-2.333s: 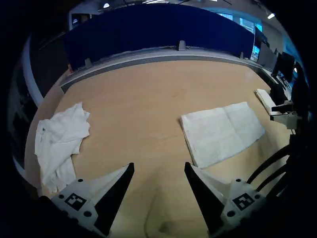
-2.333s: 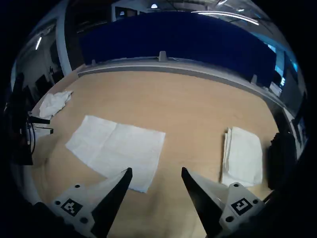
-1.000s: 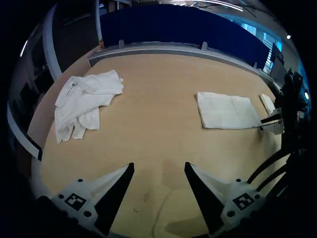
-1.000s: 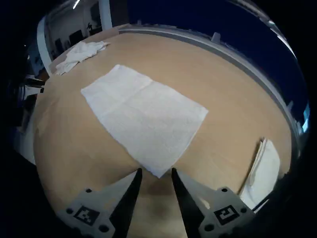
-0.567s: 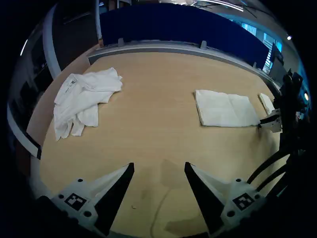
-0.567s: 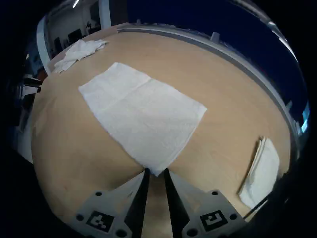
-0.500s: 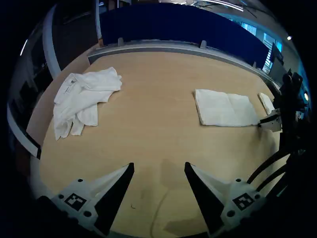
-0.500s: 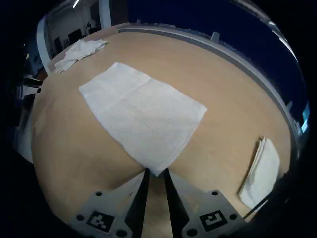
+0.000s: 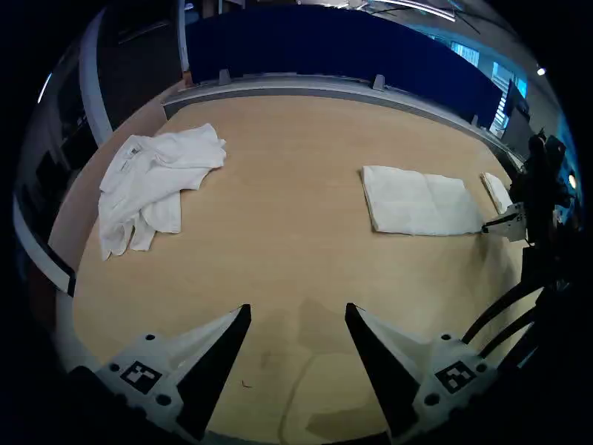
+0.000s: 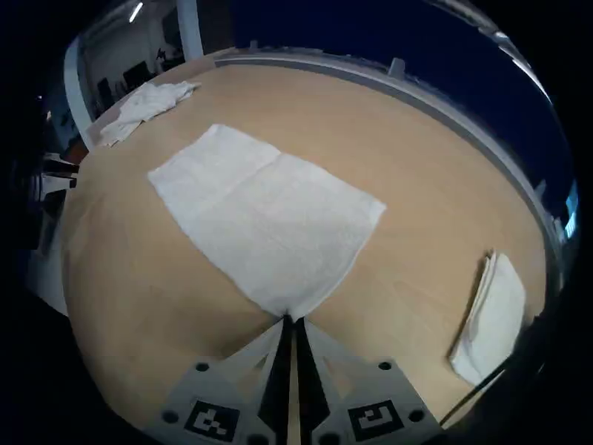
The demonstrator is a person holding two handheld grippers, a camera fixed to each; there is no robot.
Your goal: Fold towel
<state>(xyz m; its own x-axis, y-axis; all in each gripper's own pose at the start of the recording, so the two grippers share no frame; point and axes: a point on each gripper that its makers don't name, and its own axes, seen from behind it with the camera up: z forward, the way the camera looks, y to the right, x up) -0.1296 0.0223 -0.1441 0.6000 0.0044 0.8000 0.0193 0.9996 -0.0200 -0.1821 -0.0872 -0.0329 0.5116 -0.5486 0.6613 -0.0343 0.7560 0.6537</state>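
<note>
The white towel [image 10: 267, 219] lies flat mid-desk [image 10: 430, 193] with one crease across it and bare wood all round. The right hand-held gripper [image 10: 290, 319] pinches its near corner, fingers pressed together. The left hand-held gripper [image 9: 296, 308] hovers spread over bare desk. Both carry black-and-white marker squares [image 10: 370, 419]. A crumpled cloth [image 9: 156, 178] and a folded stack [image 10: 493, 315] lie well apart, near the edges.

We are in an open-plan office. A long pale wooden desk [image 9: 296, 222] lies before us, backed along its far edge by a dark blue partition screen [image 9: 333, 44]. At the upper right of the left gripper view we see what look like dark monitors [image 9: 517, 119], bright windows [image 9: 463, 52] and a ceiling light [image 9: 541, 71].
</note>
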